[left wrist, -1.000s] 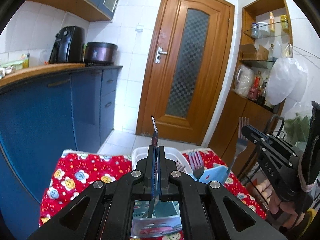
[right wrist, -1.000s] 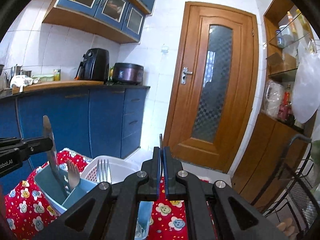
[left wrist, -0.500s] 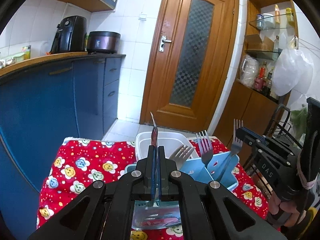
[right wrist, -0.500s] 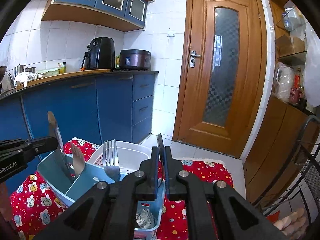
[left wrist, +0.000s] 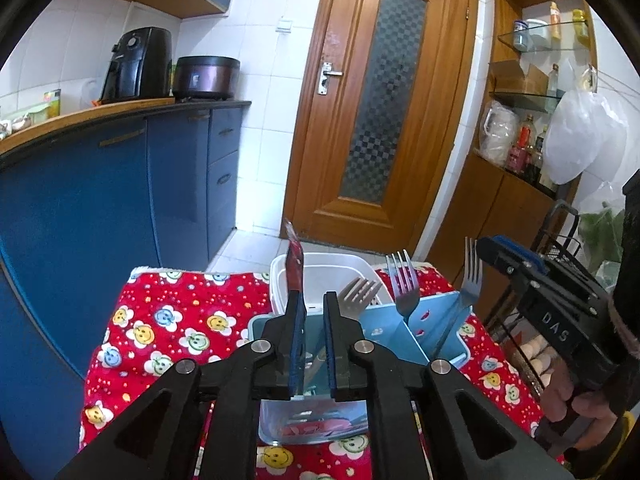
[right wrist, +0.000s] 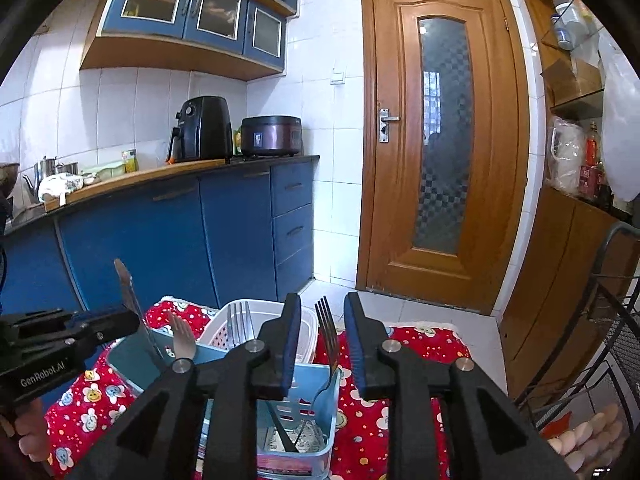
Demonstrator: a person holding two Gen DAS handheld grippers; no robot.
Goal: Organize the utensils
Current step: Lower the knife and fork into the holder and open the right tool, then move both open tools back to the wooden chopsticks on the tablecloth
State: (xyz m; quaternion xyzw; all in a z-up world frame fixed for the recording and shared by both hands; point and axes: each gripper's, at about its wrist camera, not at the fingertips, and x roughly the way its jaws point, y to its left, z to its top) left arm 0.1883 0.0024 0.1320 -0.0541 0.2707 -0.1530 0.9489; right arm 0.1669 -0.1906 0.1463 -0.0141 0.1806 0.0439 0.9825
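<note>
A light blue utensil caddy (left wrist: 424,332) (right wrist: 320,396) stands on the red smiley-face cloth (left wrist: 168,320). My left gripper (left wrist: 312,296) (right wrist: 128,322) is over its left compartment, jaws opening. A knife with a red-patterned blade (left wrist: 294,264) (right wrist: 127,292) stands upright between them and leans on the left pad only. My right gripper (right wrist: 323,298) (left wrist: 486,246) is over the right compartment, jaws opening. A fork (right wrist: 327,328) (left wrist: 472,276) stands loose between them, tines up. Two more forks (left wrist: 403,280) (left wrist: 358,292) stand in the caddy.
A white plastic basket (left wrist: 320,270) (right wrist: 240,324) sits just behind the caddy. Blue cabinets (left wrist: 120,208) run along the left, with a wooden door (left wrist: 380,120) ahead. At the right are a black wire rack (right wrist: 608,340) holding eggs (right wrist: 580,440) and wooden shelving.
Both grippers came down over the caddy with their utensils. Both pairs of jaws were clamped shut on the knife and the fork; now they have parted and the utensils stand in the caddy.
</note>
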